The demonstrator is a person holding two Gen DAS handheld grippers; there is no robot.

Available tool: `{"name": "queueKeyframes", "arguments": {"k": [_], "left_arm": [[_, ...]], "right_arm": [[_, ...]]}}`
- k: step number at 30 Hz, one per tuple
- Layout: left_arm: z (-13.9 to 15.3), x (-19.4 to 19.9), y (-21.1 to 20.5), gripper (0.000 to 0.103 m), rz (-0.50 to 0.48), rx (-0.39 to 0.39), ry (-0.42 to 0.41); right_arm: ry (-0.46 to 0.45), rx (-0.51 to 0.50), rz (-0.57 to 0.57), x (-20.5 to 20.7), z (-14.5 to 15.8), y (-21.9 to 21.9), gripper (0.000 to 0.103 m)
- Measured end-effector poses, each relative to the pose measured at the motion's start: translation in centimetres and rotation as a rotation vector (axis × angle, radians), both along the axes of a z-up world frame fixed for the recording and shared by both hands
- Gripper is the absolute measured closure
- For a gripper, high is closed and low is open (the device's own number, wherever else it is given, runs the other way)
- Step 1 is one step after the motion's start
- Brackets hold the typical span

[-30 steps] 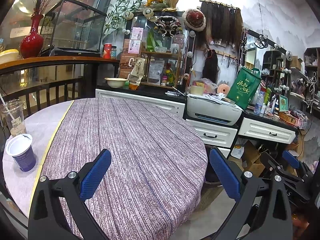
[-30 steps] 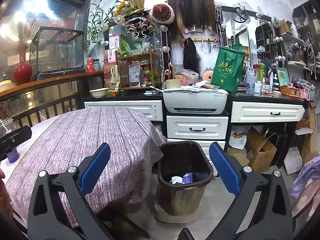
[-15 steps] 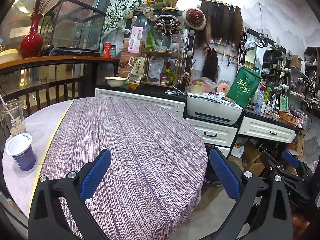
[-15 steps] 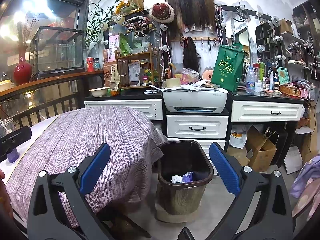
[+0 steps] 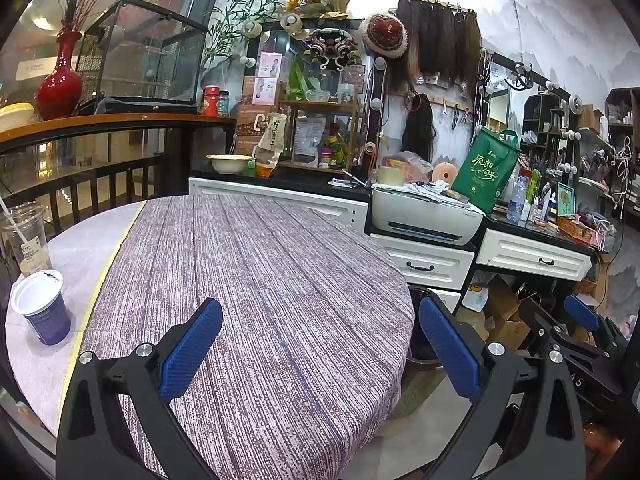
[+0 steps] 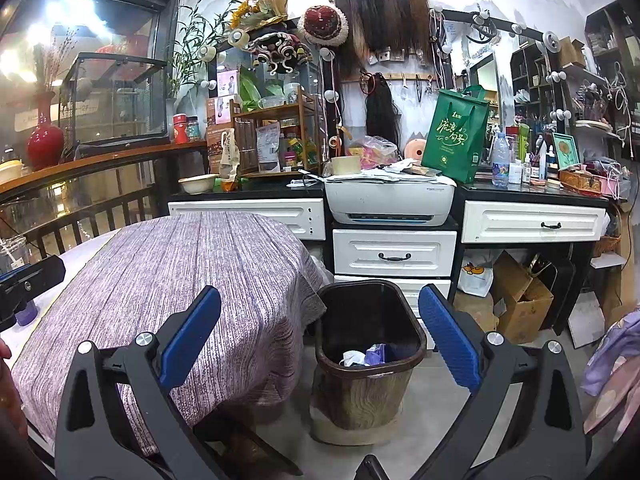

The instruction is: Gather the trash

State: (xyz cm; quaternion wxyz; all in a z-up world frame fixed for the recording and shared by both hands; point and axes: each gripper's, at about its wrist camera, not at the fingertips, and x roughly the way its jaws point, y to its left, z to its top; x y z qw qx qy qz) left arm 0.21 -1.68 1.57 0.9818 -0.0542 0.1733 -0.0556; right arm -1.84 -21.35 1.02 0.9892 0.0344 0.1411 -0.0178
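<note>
Cluttered shop room; round worktop (image 5: pixel 260 300) under a striped purple cloth. We see left gripper (image 5: pixel 320 344) fingers apart and empty above the cloth, right gripper (image 6: pixel 320 336) fingers apart over the trash bin (image 6: pixel 366 384). Blue yogurt cup (image 5: pixel 42 306) and plastic drink cup (image 5: pixel 26 240) stand at the worktop's left edge. White drawers (image 6: pixel 394 254) stand just behind the bin.

Two cups (image 5: pixel 42 312) (image 5: pixel 26 238), one bin (image 6: pixel 366 356), one printer (image 6: pixel 390 202)

White printer (image 6: pixel 390 203) on drawers; green bag (image 6: pixel 455 135) beside it
</note>
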Motion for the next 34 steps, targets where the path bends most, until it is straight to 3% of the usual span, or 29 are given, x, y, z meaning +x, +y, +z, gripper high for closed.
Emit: {"name": "queueKeyframes", "arguments": {"k": [34], "left_arm": [[-0.22,0.6,-0.07,0.005,0.018,0.053,0.009]], "right_arm": [[0.01,-0.007,0.007,0.12,-0.43,-0.01,0.006]]}}
